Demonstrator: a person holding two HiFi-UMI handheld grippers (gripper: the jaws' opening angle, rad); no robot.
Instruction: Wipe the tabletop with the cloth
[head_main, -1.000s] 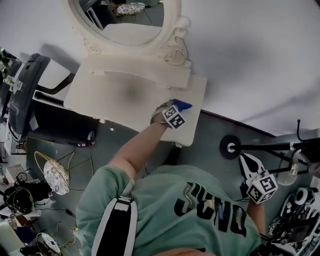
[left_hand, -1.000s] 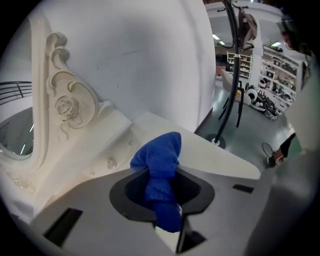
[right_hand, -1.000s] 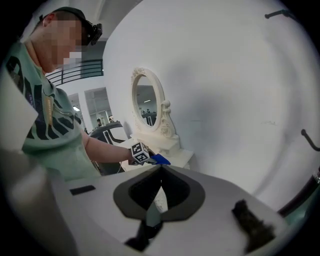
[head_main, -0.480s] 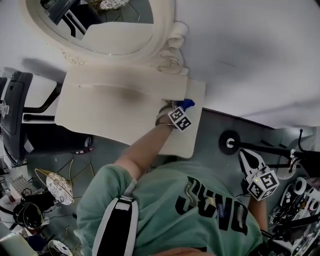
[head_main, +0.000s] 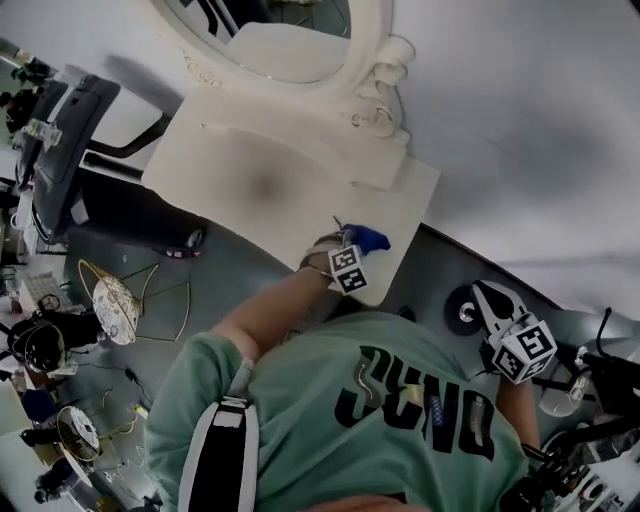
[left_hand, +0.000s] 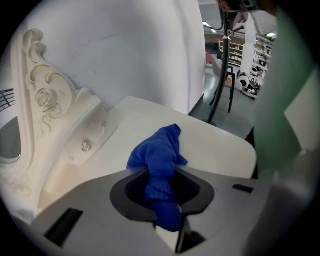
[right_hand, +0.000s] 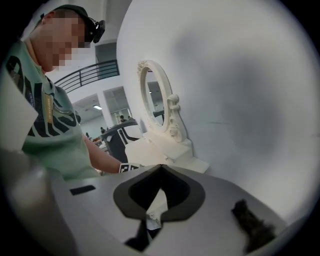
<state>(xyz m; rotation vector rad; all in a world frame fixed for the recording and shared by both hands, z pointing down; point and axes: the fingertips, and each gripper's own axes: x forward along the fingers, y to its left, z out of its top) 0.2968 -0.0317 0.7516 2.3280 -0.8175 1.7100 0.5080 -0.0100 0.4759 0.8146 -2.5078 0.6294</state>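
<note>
Crumpled blue cloth (left_hand: 161, 150) in left hand-held gripper (left_hand: 162, 173)

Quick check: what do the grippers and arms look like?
The left gripper and right gripper have pale grey jaws with a black hollow, each bearing a white cube of black square markers. The person wears a mint-green short-sleeved T-shirt with dark lettering.

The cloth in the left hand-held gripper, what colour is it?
Blue cloth; clearest in the left gripper view.

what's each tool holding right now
Left tool: closed on the crumpled blue cloth.
Right tool: closed, holding nothing.
</note>
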